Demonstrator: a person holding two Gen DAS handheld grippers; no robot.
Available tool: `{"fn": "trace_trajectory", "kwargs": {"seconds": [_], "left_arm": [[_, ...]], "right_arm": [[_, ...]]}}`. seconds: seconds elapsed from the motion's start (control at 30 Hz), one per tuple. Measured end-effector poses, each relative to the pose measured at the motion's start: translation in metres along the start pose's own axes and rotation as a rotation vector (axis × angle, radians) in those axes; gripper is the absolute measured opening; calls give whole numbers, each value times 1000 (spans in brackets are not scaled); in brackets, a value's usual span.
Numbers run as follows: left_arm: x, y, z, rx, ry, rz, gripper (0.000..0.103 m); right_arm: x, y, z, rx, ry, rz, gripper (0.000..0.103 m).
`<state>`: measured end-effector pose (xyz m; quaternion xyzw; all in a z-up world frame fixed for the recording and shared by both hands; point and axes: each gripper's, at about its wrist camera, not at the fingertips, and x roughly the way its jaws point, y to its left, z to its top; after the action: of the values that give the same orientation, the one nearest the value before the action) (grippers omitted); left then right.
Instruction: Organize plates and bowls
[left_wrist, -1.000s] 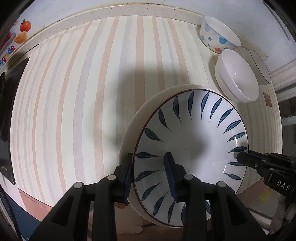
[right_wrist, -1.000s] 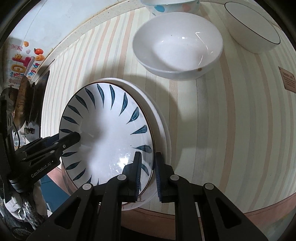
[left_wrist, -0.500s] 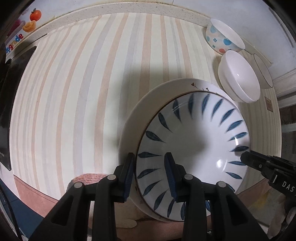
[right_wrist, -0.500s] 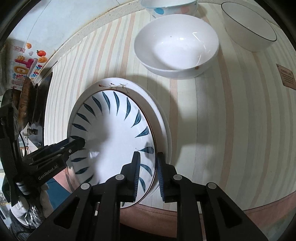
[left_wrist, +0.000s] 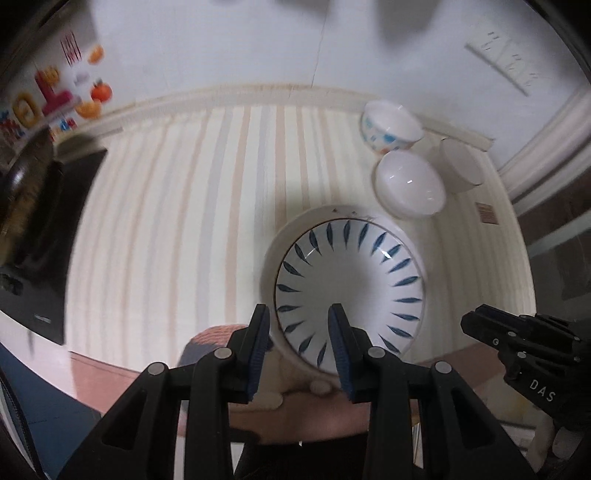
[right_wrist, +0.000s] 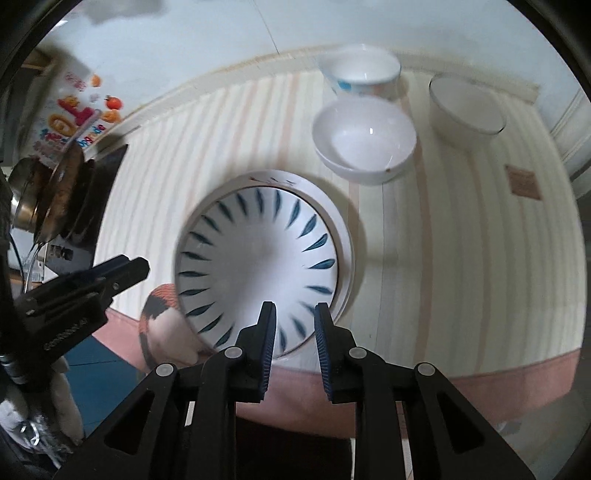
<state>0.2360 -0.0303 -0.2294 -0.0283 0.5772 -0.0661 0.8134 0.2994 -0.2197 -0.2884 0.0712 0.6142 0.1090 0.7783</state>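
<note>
Plates (left_wrist: 351, 280) at table (left_wrist: 166, 221) edge | left hand-held gripper (left_wrist: 298, 314), right hand-held gripper (right_wrist: 295, 310): slightly parted; empty

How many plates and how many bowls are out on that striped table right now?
Plates: 2, the blue-leaf plate stacked on a plain white plate.
Bowls: 3, the plain white bowl, the blue-spotted bowl, the dark-rimmed bowl.
Total: 5 dishes.
</note>
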Motion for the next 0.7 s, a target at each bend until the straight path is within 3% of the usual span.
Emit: {"fn": "trace_trajectory", "kwargs": {"seconds": [0.3, 0.7], "left_arm": [[-80, 3, -25, 57, -86, -26, 31], [-114, -6, -55, 95, -103, -90, 31]], "right_arm": [[-86, 43, -53, 6, -124, 10, 24], [-145, 75, -105, 35, -200, 3, 24]]}}
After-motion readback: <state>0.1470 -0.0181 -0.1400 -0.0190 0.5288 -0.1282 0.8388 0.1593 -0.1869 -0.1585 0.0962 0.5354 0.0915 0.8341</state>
